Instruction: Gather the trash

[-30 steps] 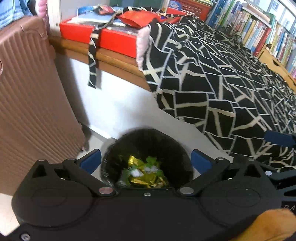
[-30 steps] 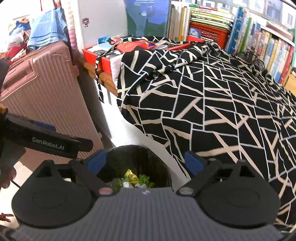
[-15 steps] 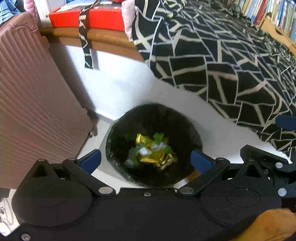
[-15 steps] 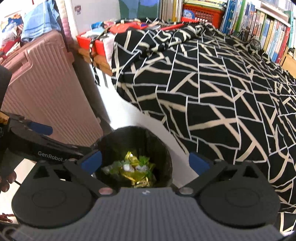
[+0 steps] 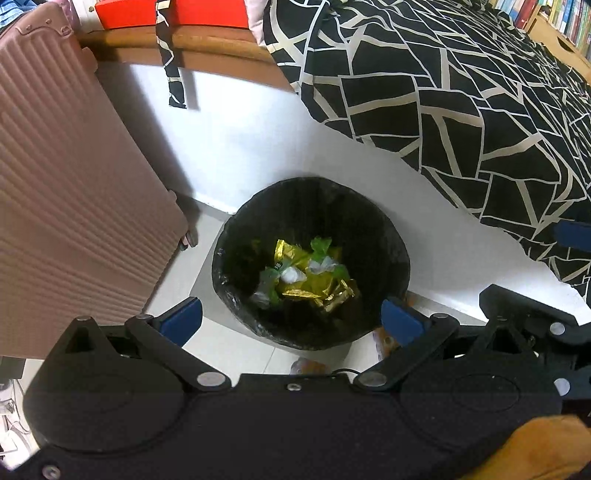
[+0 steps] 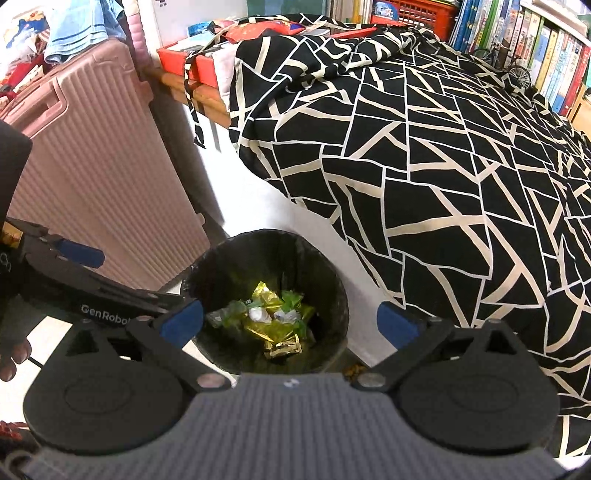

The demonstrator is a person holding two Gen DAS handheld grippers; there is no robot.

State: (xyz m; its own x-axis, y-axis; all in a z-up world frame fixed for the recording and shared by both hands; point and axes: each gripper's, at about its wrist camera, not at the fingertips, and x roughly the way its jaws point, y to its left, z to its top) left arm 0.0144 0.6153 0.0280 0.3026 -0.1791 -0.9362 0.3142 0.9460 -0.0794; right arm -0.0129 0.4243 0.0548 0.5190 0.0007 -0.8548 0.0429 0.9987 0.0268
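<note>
A round bin with a black liner (image 5: 388,236) (image 6: 332,280) stands on the floor by the bed. Gold and green wrappers with white scraps (image 5: 306,277) (image 6: 273,321) lie at its bottom. My left gripper (image 5: 291,321) hangs above the bin's near rim, open, with nothing between its blue fingertips (image 5: 183,319). My right gripper (image 6: 290,321) hovers over the same bin, open and empty too. The left gripper's black body (image 6: 92,299) shows at the left of the right wrist view, held by a hand (image 6: 13,354).
A pink ribbed suitcase (image 5: 74,177) (image 6: 99,166) stands left of the bin. A bed with a black-and-cream blanket (image 5: 461,92) (image 6: 443,166) fills the right. A red box (image 5: 207,14) sits on a wooden ledge behind. Bookshelves (image 6: 535,48) line the far wall.
Both grippers have tilted down and risen over the bin, so its whole opening and the wrappers inside now show. Both stay open.
</note>
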